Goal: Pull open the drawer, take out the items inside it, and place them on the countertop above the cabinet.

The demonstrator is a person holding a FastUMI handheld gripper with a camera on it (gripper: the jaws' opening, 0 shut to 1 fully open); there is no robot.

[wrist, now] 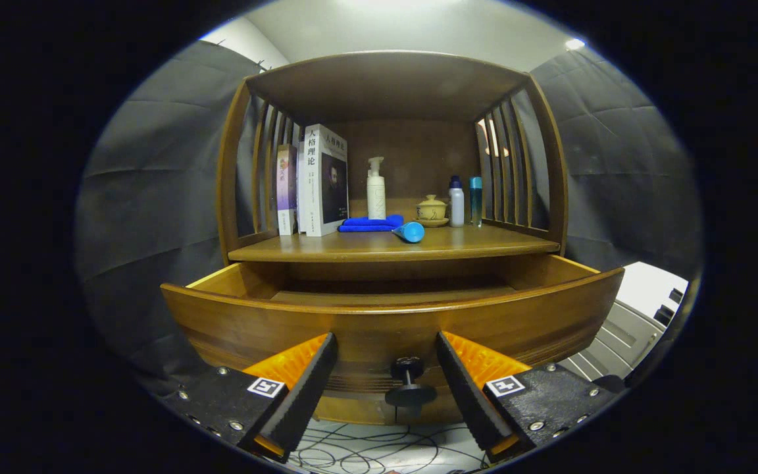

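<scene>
Wooden drawer (392, 316) pulled open below the countertop (484, 245), dark knob (409, 382) facing out, interior mostly hidden

Screwed gripper (385, 388) mounts carry square coded tags.

Dim booth lit from ceiling lights overhead, focus sharp, strong fisheye bending at the edges.

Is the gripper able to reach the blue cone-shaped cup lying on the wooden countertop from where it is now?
Probably yes. The gripper is open, its fingers either side of the dark drawer knob. The blue cone-shaped cup lies near the wooden countertop's front edge, with nothing before it.
</scene>
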